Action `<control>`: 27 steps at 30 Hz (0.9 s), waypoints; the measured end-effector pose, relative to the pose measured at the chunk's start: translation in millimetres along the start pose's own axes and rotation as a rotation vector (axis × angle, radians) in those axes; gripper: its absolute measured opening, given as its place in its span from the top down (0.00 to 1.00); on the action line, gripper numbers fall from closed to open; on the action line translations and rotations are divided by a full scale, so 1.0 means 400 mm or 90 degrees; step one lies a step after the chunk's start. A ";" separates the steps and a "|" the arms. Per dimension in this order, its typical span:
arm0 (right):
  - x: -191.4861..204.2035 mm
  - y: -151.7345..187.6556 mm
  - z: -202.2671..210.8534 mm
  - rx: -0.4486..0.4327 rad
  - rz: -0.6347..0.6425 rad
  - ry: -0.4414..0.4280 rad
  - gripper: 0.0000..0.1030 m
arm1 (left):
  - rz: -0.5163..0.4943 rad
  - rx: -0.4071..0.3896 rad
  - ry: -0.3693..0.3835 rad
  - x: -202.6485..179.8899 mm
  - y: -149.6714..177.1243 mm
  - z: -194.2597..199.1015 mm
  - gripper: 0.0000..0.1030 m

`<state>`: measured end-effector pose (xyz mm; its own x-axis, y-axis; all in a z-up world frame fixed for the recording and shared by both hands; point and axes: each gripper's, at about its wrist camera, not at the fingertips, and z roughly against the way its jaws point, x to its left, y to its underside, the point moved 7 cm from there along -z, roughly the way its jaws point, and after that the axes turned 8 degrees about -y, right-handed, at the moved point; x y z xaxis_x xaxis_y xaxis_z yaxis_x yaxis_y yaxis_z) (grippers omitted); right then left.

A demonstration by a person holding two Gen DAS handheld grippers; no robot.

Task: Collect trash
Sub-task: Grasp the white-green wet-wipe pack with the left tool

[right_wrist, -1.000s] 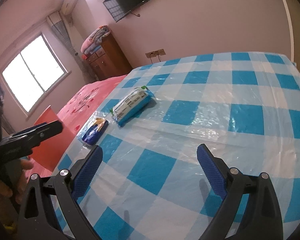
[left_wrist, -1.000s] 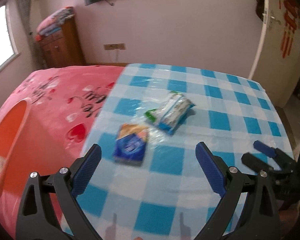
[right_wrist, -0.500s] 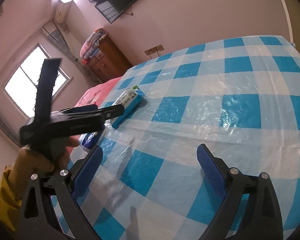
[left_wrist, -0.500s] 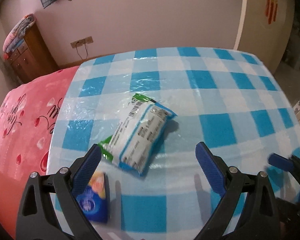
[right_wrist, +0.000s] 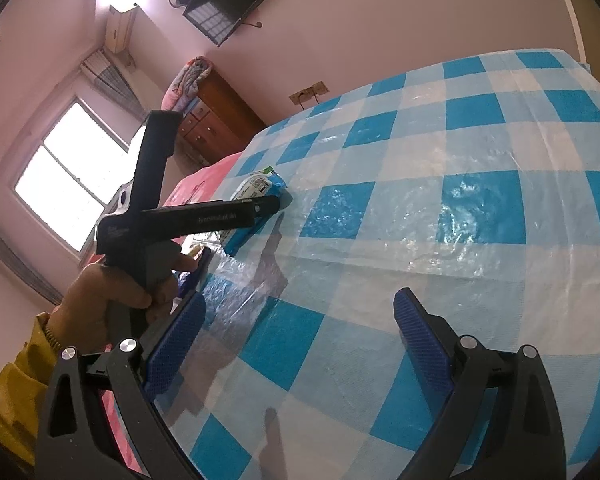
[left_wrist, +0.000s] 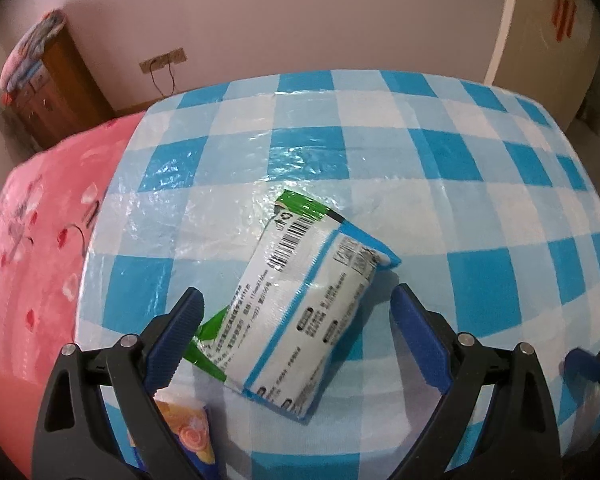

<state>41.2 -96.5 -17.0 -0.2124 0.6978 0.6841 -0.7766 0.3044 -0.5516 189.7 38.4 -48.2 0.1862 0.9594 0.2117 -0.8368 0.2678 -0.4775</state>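
Note:
A white tissue packet (left_wrist: 312, 280) with blue and green edges and a barcode lies slantwise on the blue-checked tablecloth (left_wrist: 380, 152). My left gripper (left_wrist: 296, 296) hangs over it with its jaws wide and closing; the packet lies between the fingers and neither pad presses on it. A small blue and orange packet (left_wrist: 188, 432) shows under the left finger at the bottom. In the right wrist view a hand (right_wrist: 112, 296) holds the left gripper over the white packet (right_wrist: 256, 184). My right gripper (right_wrist: 300, 300) is open above bare cloth with nothing between its fingers.
A pink bed cover (left_wrist: 32, 240) adjoins the table's left edge. A wooden cabinet (left_wrist: 48, 92) with folded bedding stands at the back left, and a door (left_wrist: 540, 40) at the back right. A blue tip of the right gripper (left_wrist: 580, 364) shows at the lower right.
My left gripper has moved right and down from the small blue packet to straddle the white packet. In the right wrist view it has come in from the left. The right gripper barely moved.

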 end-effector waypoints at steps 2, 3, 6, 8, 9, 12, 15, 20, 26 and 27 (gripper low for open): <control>0.000 0.000 0.001 0.000 -0.002 -0.002 0.09 | 0.019 0.004 0.009 0.009 -0.002 -0.005 0.18; 0.000 0.001 0.002 0.000 -0.003 -0.002 0.09 | 0.024 0.004 0.009 0.012 -0.002 -0.008 0.21; 0.001 0.002 0.005 0.000 -0.003 -0.004 0.09 | 0.037 0.007 0.022 0.018 -0.003 -0.014 0.27; 0.001 0.002 0.005 0.000 -0.005 -0.004 0.09 | 0.037 0.004 0.021 0.017 -0.004 -0.014 0.33; 0.000 0.003 0.005 0.002 -0.005 -0.005 0.09 | 0.035 0.003 0.019 0.015 -0.005 -0.012 0.38; 0.001 0.005 0.007 0.002 -0.007 -0.005 0.09 | 0.038 0.004 0.018 0.014 -0.007 -0.009 0.45; 0.002 0.007 0.008 0.002 -0.008 -0.005 0.09 | 0.049 0.008 0.017 0.017 -0.004 -0.003 0.49; 0.002 0.007 0.007 0.003 -0.009 -0.007 0.09 | 0.076 0.012 0.024 0.036 0.010 0.012 0.56; -0.005 0.003 0.003 0.004 -0.016 -0.012 0.09 | 0.113 0.000 0.015 0.097 0.038 0.057 0.59; -0.006 0.003 0.004 0.004 -0.017 -0.012 0.09 | 0.121 -0.003 0.012 0.109 0.041 0.065 0.59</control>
<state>40.1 -98.9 -18.6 -0.2024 0.6764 0.7081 -0.7858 0.3193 -0.5296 170.6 82.2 -24.6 0.0346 0.9942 0.1014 -0.8554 0.0819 -0.5115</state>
